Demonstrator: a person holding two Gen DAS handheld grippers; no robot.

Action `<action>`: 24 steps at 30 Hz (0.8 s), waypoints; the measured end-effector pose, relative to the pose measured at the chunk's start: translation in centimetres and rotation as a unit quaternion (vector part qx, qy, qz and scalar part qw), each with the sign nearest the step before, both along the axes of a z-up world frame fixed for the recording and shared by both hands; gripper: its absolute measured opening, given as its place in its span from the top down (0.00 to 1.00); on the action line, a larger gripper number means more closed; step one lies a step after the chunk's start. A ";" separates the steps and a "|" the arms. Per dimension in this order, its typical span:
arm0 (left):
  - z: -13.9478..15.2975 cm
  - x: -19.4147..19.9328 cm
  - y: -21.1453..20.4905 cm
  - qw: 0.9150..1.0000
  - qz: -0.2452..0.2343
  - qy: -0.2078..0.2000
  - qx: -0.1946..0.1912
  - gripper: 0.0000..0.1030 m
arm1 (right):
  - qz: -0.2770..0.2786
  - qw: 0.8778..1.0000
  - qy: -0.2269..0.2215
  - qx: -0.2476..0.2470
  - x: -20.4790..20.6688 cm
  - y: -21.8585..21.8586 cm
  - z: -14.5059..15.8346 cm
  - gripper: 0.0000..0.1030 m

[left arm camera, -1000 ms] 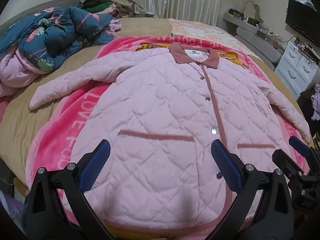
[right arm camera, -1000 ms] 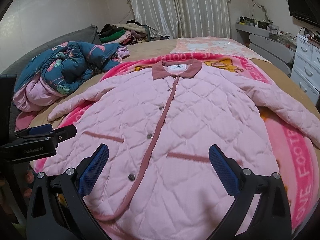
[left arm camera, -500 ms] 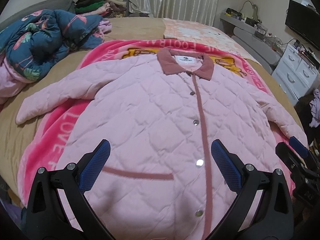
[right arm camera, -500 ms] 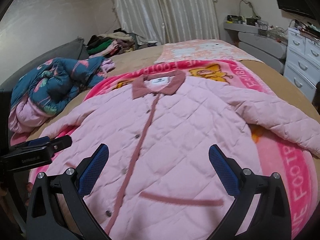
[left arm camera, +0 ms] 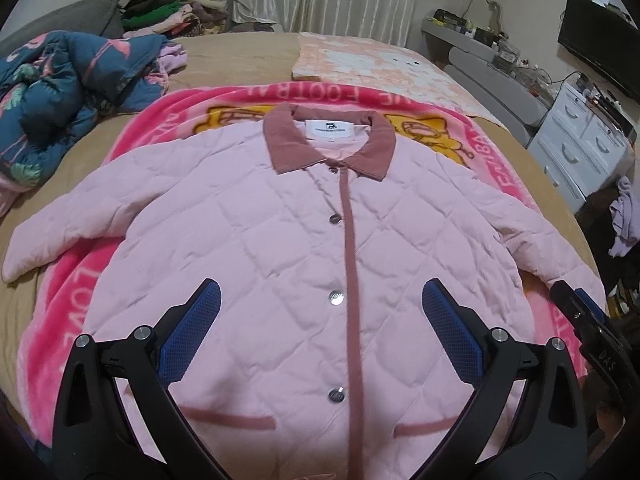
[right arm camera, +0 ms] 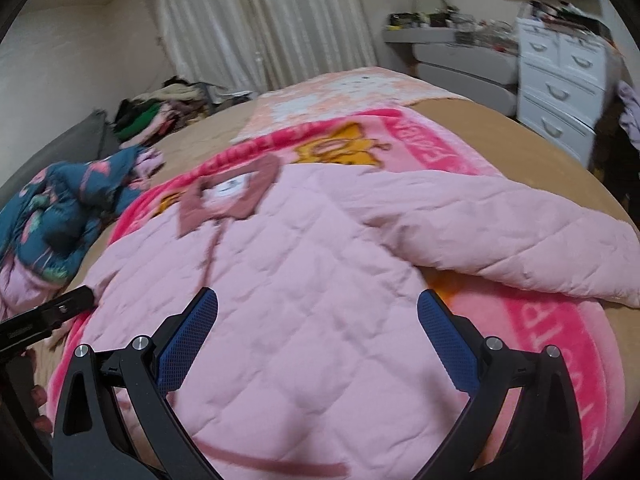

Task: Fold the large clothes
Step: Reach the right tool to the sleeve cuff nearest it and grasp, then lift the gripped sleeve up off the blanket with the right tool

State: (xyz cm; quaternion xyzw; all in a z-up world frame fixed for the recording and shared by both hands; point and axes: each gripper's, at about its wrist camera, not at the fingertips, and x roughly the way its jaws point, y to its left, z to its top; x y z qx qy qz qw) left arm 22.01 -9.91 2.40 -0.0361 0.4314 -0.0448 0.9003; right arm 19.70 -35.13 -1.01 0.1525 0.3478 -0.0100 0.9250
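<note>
A pink quilted jacket (left arm camera: 280,240) with a dusty-rose collar (left arm camera: 332,144) lies flat, front up and buttoned, on a bright pink blanket (left arm camera: 76,300) on the bed. Both sleeves are spread out to the sides. My left gripper (left arm camera: 320,300) is open and empty above the jacket's lower middle, near the button placket. My right gripper (right arm camera: 318,308) is open and empty above the jacket's right front (right arm camera: 304,280), with the right sleeve (right arm camera: 500,232) stretching to its right. Each gripper shows at the edge of the other's view.
A blue flamingo-print quilt (left arm camera: 68,88) lies bunched at the bed's left. A pile of clothes (left arm camera: 172,12) sits at the far corner by the curtains. A white drawer unit (left arm camera: 580,148) and a TV (left arm camera: 600,40) stand right of the bed.
Both grippers have moved forward over the jacket toward the collar. The right gripper has also swung right toward the right sleeve. Both stay open.
</note>
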 end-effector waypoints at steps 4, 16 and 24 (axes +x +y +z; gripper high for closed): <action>-0.7 1.6 -1.4 1.000 -0.007 0.012 0.001 0.08 | -0.035 0.999 0.017 0.016 0.6 -3.1 -1.4 0.04; -3.1 4.5 -5.5 0.999 -0.021 0.026 0.017 0.08 | -0.189 0.978 0.051 0.074 -0.5 -14.3 -5.8 0.04; -4.7 5.5 -7.0 0.998 -0.037 0.038 0.032 0.08 | -0.291 0.944 0.064 0.141 -1.8 -21.9 -8.5 0.04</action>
